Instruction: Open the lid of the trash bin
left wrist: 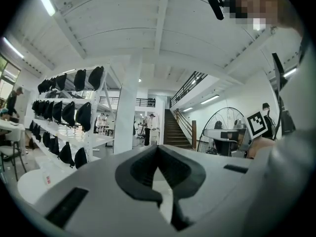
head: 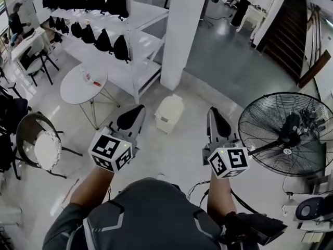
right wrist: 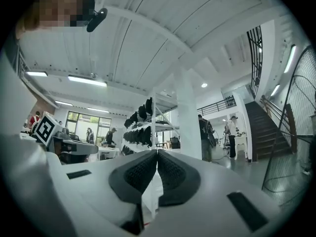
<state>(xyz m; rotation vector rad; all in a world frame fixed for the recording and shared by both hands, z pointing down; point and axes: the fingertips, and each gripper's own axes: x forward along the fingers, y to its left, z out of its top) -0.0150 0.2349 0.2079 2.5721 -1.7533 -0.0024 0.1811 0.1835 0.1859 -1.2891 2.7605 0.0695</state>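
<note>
A small white trash bin [head: 169, 113] with its lid down stands on the pale floor in front of me, at the foot of a white pillar [head: 183, 33]. My left gripper [head: 140, 109] is held up on the near left of the bin, apart from it and shut on nothing. My right gripper [head: 212, 111] hangs to the bin's right, also shut and empty. In the left gripper view the black pads [left wrist: 140, 169] meet at the tip, and the right gripper view shows its pads [right wrist: 170, 174] pressed together too. Both gripper views look across the room, and the bin is hidden from them.
A round white table [head: 83, 83] and a round-seated chair [head: 39, 142] stand at the left. White shelves [head: 132, 69] hold several black bags. A large black floor fan [head: 286, 134] stands at the right. A dark staircase [head: 289, 20] rises at the back right, with people near it.
</note>
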